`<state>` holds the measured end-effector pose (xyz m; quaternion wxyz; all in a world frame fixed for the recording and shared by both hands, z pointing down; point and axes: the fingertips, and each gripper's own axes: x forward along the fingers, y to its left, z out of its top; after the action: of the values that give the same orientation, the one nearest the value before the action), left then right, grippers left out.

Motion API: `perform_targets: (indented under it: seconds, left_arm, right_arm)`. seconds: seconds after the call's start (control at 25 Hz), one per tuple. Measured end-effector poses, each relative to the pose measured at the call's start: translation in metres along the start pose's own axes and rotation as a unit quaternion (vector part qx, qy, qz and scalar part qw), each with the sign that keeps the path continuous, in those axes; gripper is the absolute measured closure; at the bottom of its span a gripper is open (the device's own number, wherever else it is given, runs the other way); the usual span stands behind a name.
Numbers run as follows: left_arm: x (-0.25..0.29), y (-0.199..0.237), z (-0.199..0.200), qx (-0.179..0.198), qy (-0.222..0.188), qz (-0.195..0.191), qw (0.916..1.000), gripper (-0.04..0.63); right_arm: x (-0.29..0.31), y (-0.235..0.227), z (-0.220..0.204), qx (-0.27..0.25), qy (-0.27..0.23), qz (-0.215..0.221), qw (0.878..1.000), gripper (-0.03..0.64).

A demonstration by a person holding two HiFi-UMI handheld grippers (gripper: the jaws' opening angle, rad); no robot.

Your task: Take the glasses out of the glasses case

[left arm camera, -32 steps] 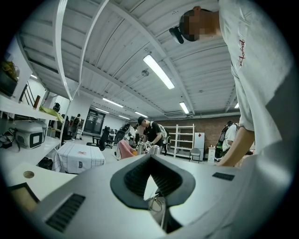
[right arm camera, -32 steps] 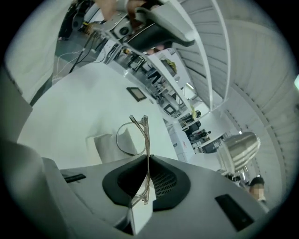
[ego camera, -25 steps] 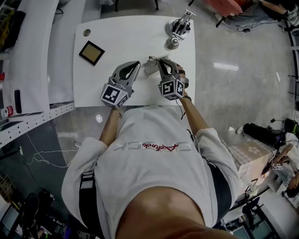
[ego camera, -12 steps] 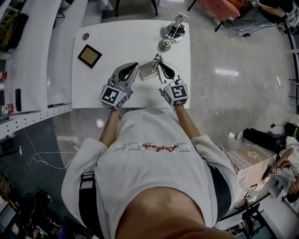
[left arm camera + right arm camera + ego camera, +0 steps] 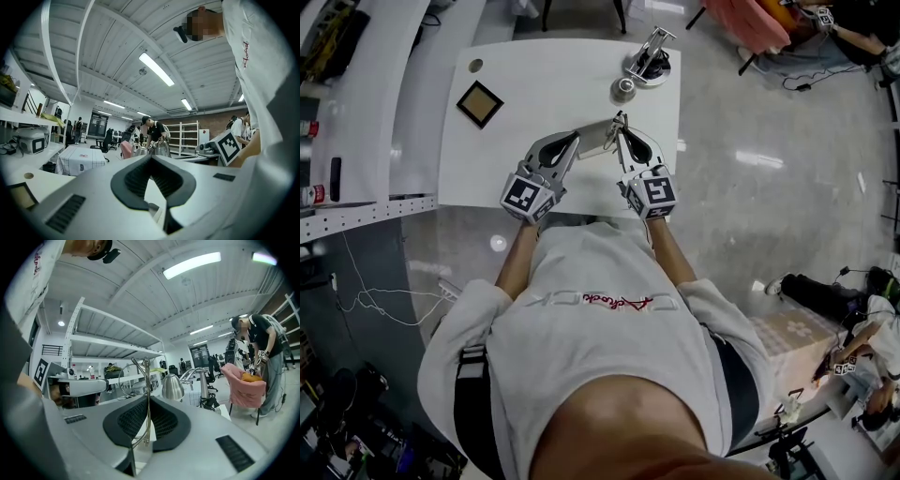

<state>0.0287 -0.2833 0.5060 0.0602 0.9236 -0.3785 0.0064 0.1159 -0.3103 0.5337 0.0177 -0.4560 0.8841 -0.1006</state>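
Note:
The grey glasses case (image 5: 596, 140) lies near the middle of the white table (image 5: 534, 94). My right gripper (image 5: 622, 132) is just right of the case and shut on the thin metal-framed glasses (image 5: 618, 120). In the right gripper view the glasses (image 5: 129, 378) stand upright beyond the tips, one wire temple pinched in my right gripper (image 5: 147, 398). My left gripper (image 5: 574, 142) points at the case's left end, jaws together and nothing visible between them. I cannot tell whether it touches the case. The left gripper (image 5: 151, 157) view does not show the case.
A square brown tile with a dark frame (image 5: 479, 103) lies at the table's far left. A silver round object (image 5: 624, 87) and a metal stand on a round base (image 5: 648, 63) sit at the far right. A steel kettle (image 5: 172, 387) shows ahead of the right gripper.
My right gripper has lifted and rolled upright with the glasses, drawing them up from the case. My left gripper has slid right, closer to the case's left end.

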Motion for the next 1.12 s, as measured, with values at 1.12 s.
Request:
perform_targets:
  seconds: [1.12]
  left_arm:
    - [-0.155,-0.060,-0.006,0.012,-0.028,-0.059,0.9978,0.569]
  right_arm:
    - [-0.077,0.158,-0.008,-0.045,-0.024,-0.022,0.998,0.586]
